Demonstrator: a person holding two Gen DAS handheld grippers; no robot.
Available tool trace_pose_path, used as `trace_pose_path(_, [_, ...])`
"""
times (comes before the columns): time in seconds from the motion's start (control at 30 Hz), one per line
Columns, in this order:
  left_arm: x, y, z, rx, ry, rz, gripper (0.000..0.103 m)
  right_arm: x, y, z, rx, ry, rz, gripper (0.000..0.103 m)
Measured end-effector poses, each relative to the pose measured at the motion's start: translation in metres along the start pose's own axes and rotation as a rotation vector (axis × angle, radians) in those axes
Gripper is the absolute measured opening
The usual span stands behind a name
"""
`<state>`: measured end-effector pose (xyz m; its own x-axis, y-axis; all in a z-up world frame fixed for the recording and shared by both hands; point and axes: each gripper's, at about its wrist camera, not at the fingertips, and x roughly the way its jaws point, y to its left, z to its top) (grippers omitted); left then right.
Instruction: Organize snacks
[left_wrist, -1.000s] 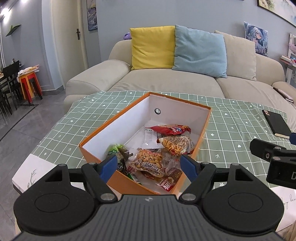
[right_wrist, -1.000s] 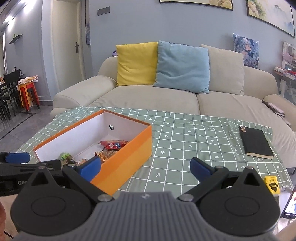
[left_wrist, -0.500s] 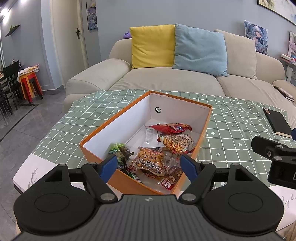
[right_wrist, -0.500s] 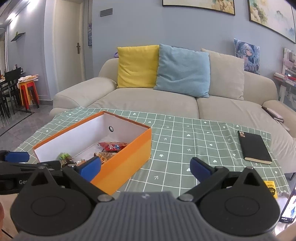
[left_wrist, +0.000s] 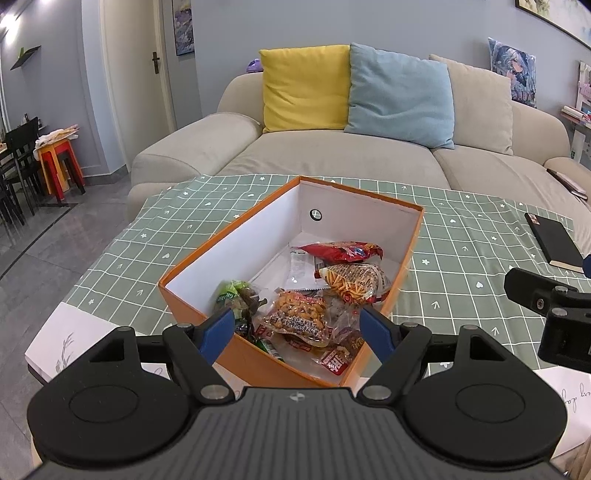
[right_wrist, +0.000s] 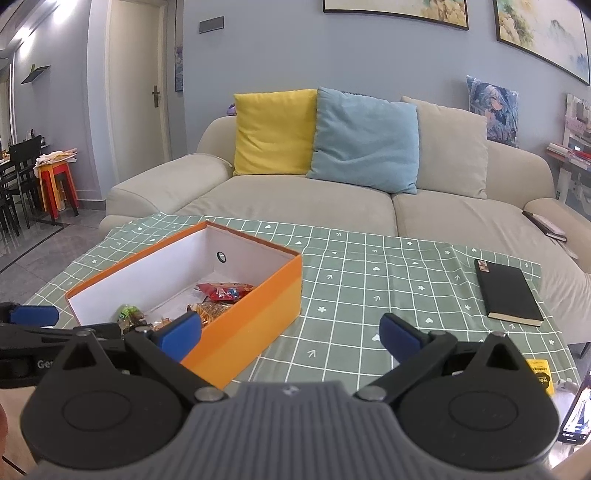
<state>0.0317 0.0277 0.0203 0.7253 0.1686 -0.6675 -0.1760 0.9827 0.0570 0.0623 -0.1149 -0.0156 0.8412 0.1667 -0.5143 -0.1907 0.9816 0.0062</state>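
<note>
Snacks look gathered in the box; both grippers empty.

Left wrist view: the left gripper (left_wrist: 297, 330) hangs spread wide over the near end of the orange box (left_wrist: 413, 240), where the snack packets (left_wrist: 301, 319) lie crinkly and loosely heaped at 6 o'clock, the far end bare. Right wrist view: the right gripper (right_wrist: 290, 330) is released too, holding nothing, the box at 9 o'clock; no loose snacks show on the tablecloth (right_wrist: 369, 273), so little seems left.

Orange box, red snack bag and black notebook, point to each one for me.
orange box (right_wrist: 255, 328), right wrist view, outer side wall.
red snack bag (left_wrist: 341, 252), left wrist view, middle of bag.
black notebook (right_wrist: 508, 291), right wrist view, cover centre.
</note>
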Motion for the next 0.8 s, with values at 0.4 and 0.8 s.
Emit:
trace_pose_path(0.4, [0.0006,-0.0008,-0.0005,0.001,0.005,-0.003,0.090,0.0009,-0.0005,0.0004,0.001,0.008,0.001,0.099])
trace_pose_path(0.8, [0.0005,-0.0016,-0.0006,0.009,0.005,0.001,0.090,0.0034,-0.0003,0.0006,0.008,0.016,0.005,0.099])
